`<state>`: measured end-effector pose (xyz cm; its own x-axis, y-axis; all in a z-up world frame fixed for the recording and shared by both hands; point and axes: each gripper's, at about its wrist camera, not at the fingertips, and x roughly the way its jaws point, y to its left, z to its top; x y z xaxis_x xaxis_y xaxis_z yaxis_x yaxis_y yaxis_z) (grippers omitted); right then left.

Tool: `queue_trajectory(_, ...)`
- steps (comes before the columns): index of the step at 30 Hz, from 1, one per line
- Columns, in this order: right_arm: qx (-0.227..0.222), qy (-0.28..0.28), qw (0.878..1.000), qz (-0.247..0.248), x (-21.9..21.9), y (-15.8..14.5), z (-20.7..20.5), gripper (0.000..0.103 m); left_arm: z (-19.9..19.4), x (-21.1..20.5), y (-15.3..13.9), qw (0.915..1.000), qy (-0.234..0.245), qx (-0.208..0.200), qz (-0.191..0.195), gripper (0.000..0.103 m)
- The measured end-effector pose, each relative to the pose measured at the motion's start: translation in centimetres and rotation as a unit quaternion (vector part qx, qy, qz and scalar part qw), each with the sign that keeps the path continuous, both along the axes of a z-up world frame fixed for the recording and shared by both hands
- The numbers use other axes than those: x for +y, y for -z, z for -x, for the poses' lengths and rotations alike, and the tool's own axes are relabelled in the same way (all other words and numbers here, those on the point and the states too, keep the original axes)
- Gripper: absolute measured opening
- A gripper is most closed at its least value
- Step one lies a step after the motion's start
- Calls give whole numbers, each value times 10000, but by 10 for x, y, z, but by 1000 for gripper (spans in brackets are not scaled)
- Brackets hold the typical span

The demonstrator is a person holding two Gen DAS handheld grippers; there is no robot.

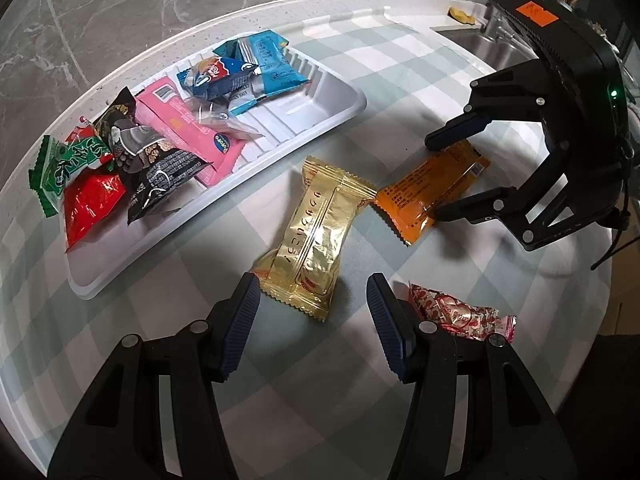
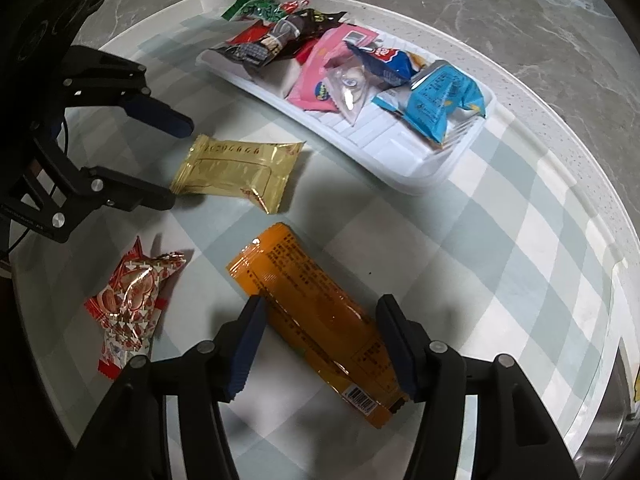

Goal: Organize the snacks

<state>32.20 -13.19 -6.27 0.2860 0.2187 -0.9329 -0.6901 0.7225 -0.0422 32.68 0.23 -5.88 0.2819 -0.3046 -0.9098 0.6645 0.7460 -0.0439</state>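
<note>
A gold packet [image 1: 314,232] [image 2: 236,168] lies on the checked tablecloth. Its near end sits between the fingers of my left gripper [image 1: 312,284] [image 2: 178,164], which stands open just above it without pressing it. An orange packet [image 1: 430,188] [image 2: 316,320] lies to the right. My right gripper [image 2: 320,302] [image 1: 434,178] straddles it with its jaws open, a small gap showing at each pad. A red-and-white packet [image 1: 460,312] [image 2: 132,296] rests loose beside my left gripper. The white tray [image 1: 344,108] [image 2: 440,176] holds several snack packets.
The round table's white rim [image 1: 240,16] curves behind the tray, with grey marble floor beyond. A steel sink [image 1: 484,40] lies at the far right in the left wrist view. The tray's right end [image 1: 304,92] shows bare ribbed bottom.
</note>
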Motion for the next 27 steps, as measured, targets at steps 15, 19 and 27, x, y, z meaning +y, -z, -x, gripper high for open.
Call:
queue_trajectory(15,1,-9,10000,28,-2,2,-4,62,-2,-5,5,9997,201,-99,-102,54)
queue_trajectory(19,-7,-74,9999,71,1,1,-7,62,-2,-5,7,9994,274,-131,-148,54)
queue_trajectory(27,61,-325,9992,229,4,4,-4,64,-6,-11,11,9986,408,-208,-265,54)
